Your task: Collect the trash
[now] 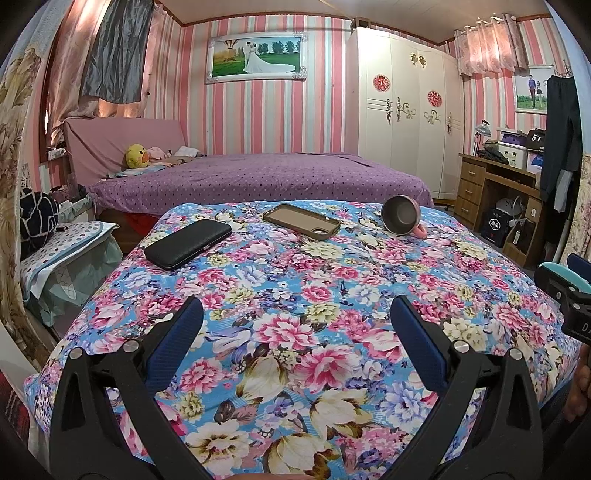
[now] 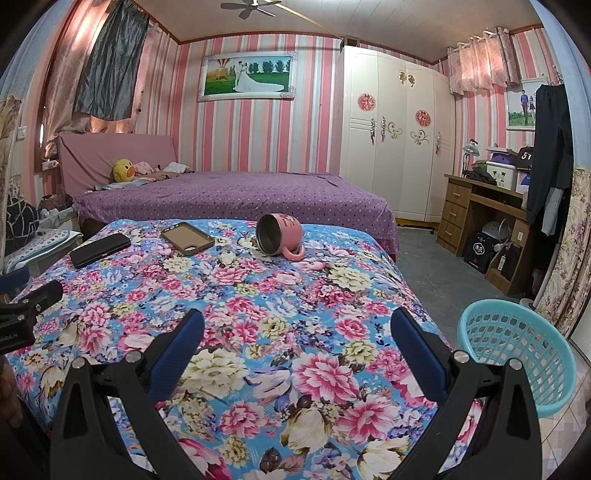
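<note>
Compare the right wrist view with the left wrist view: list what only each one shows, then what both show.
Only the right wrist view shows the turquoise basket beside the bed, the ceiling fan, and the right hand-held gripper, open and empty.

Only the left wrist view shows the left hand-held gripper, open and empty, and a dotted cushion left of the bed.

Both show the floral bedspread, the black case, the brown phone case and the tipped pink mug.

One cup [image 2: 279, 233], one basket [image 2: 517, 347], two cases [image 1: 187, 244] [image 1: 301, 220].
</note>
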Demonstrator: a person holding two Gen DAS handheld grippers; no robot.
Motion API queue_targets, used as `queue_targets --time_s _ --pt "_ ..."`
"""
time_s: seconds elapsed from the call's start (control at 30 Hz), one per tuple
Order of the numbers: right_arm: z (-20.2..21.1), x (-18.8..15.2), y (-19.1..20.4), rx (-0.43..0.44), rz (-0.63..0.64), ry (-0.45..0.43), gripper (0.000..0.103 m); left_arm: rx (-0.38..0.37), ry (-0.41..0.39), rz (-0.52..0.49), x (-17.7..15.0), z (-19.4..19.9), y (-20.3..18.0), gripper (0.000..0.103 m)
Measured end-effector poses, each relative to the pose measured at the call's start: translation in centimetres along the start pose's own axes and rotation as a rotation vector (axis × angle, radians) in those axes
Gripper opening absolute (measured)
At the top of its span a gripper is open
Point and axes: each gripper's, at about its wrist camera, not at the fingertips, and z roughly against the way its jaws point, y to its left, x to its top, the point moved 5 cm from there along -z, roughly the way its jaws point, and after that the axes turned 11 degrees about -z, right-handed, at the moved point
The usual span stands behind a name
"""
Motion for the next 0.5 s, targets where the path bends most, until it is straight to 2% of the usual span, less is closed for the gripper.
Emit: queue_targets --time_s 0.5 --pt "0.01 -0.01 -0.03 0.000 0.002 -0.001 0.099 0.000 0.001 0.000 0.00 -0.06 -0.08 0.098"
